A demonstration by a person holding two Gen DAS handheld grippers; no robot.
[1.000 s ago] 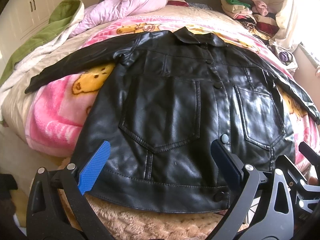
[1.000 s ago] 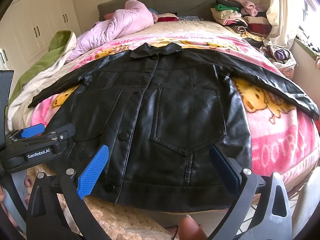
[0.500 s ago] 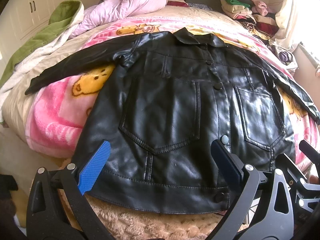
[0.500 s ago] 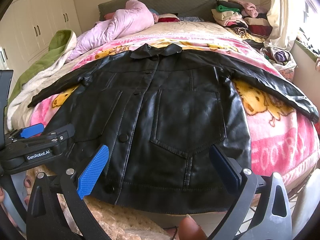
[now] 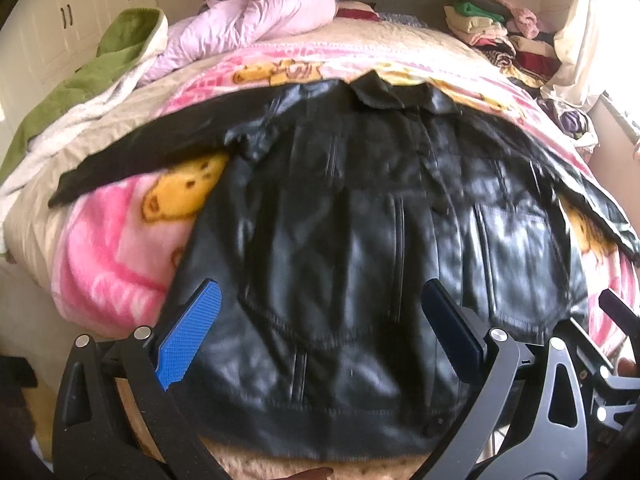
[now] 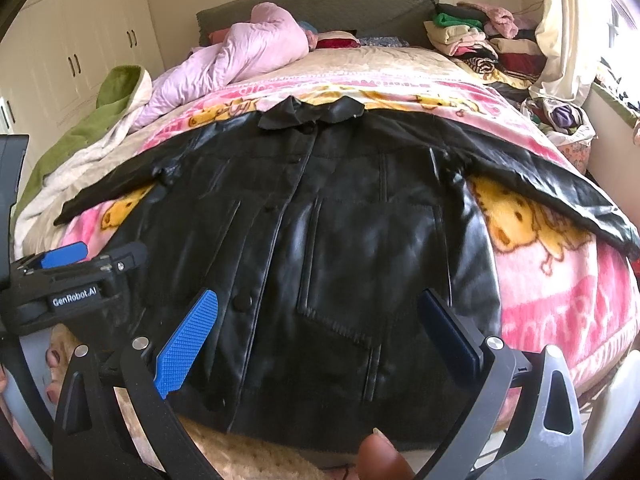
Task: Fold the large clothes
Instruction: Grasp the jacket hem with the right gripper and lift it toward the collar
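Jacket: I see the black shiny leather jacket (image 6: 328, 248) lying flat, front up and buttoned, on the pink cartoon-bear blanket (image 6: 560, 288) on the bed, both sleeves spread out to the sides.
Left tongs (image 5: 320, 336): I hold them wide open over the hem, with nothing between the blue pads.
Right tongs (image 6: 316, 336): also wide open above the lower front, holding nothing.
Containers: I find none; a stack of folded clothes (image 6: 476, 40) lies loose at the far right corner of the bed.
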